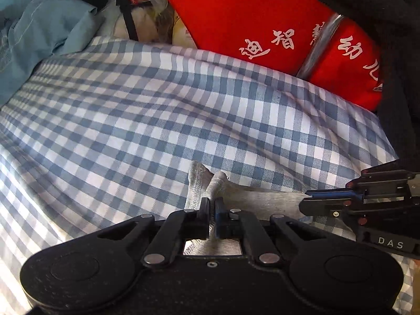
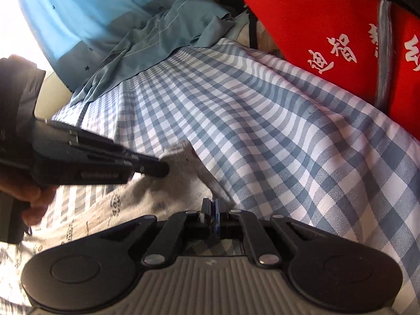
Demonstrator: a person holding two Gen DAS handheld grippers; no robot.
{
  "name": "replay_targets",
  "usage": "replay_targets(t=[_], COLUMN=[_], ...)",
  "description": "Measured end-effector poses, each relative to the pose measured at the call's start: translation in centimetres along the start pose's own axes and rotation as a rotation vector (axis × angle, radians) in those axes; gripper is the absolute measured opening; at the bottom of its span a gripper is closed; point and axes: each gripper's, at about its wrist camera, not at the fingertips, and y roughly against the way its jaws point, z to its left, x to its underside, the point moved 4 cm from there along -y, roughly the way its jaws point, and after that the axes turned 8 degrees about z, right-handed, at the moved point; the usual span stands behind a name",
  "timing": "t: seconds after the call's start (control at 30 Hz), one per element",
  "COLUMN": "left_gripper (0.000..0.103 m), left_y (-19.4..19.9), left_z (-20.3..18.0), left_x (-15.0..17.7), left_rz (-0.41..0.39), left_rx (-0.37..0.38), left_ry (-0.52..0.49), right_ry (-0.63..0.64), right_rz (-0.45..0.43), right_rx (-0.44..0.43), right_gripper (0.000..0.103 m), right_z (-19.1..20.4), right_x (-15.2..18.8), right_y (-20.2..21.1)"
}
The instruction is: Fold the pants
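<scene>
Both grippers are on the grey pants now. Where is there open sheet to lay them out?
Open: the checked sheet ahead of the left gripper, between the blue garment and red bag. Crowded: near edge, where the grey pants and right gripper bunch.

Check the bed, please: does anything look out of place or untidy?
Yes. A light blue garment lies crumpled at the far edge of the checked sheet, unfolded. The grey pants are bunched in the left hand-held gripper.

Background: blue-and-white checked sheet (image 1: 131, 110) ahead of both grippers; red bag (image 1: 262, 26) far right; sunlit blue curtain (image 2: 78, 13) far left.
</scene>
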Motion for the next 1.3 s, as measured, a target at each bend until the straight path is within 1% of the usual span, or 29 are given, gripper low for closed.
replay_targets(t=[0.1, 0.2, 0.37, 0.47, 0.63, 0.8, 0.9, 0.97, 1.03, 1.07, 1.1, 1.13, 1.2, 1.23, 1.27, 1.3], left_gripper=[0.003, 0.003, 0.003, 0.003, 0.003, 0.002, 0.002, 0.003, 0.007, 0.016, 0.025, 0.031, 0.062, 0.068, 0.075, 0.079], left_y=[0.5, -0.1, -1.2, -0.5, -0.4, 0.3, -0.2, -1.2, -2.6, -3.2, -3.3, -3.0, -1.8, -1.0, -0.3, 0.6], left_z=[-0.3, -0.4, 0.0, -0.3, -0.3, -0.1, 0.5, 1.0, 1.6, 1.9, 2.1, 2.3, 2.5, 2.5, 2.5, 2.4], left_x=[-0.3, -0.5, -0.6, -0.6, -0.3, -0.7, -1.2, -1.4, -1.2, -1.1, -0.9, -0.8, -0.3, 0.1, 0.6, 1.3], left_rz=[0.005, 0.031, 0.073, 0.059, 0.061, -0.01, -0.007, 0.013, 0.054, 0.073, 0.074, 0.062, 0.028, 0.004, -0.02, -0.039], left_rx=[-0.009, -0.031, -0.039, -0.04, -0.03, -0.068, -0.103, -0.121, -0.125, -0.12, -0.117, -0.105, -0.071, -0.062, -0.063, -0.075], left_ry=[-0.036, -0.078, -0.05, -0.055, -0.053, -0.015, -0.009, -0.009, 0.007, 0.024, 0.054, 0.086, 0.148, 0.172, 0.191, 0.215], right_ry=[0.01, 0.027, 0.055, 0.079, 0.093, 0.113, 0.137, 0.141, 0.138, 0.13, 0.128, 0.133, 0.138, 0.127, 0.111, 0.087], right_rz=[-0.011, -0.015, -0.002, 0.003, 0.028, 0.001, -0.005, 0.015, 0.064, 0.085, 0.091, 0.087, 0.074, 0.076, 0.082, 0.092], right_rx=[0.002, 0.007, 0.02, 0.025, 0.033, 0.047, 0.056, 0.054, 0.052, 0.043, 0.04, 0.044, 0.042, 0.028, 0.013, -0.007], right_gripper=[0.003, 0.003, 0.003, 0.003, 0.003, 0.003, 0.003, 0.003, 0.003, 0.003, 0.005, 0.007, 0.026, 0.031, 0.039, 0.04], right_z=[0.2, 0.4, 0.7, 0.9, 0.9, 1.0, 1.1, 1.0, 0.6, 0.5, 0.4, 0.4, 0.1, -0.1, -0.4, -0.6], right_x=[-0.3, -0.6, -1.2, -1.2, -0.6, -0.9, -1.9, -2.6, -3.0, -3.1, -3.1, -3.1, -2.7, -2.5, -2.1, -1.8], right_y=[0.4, 0.2, -0.7, -0.7, -0.8, -0.5, -1.1, -2.1, -3.7, -4.3, -4.4, -4.2, -3.4, -3.1, -2.8, -2.5])
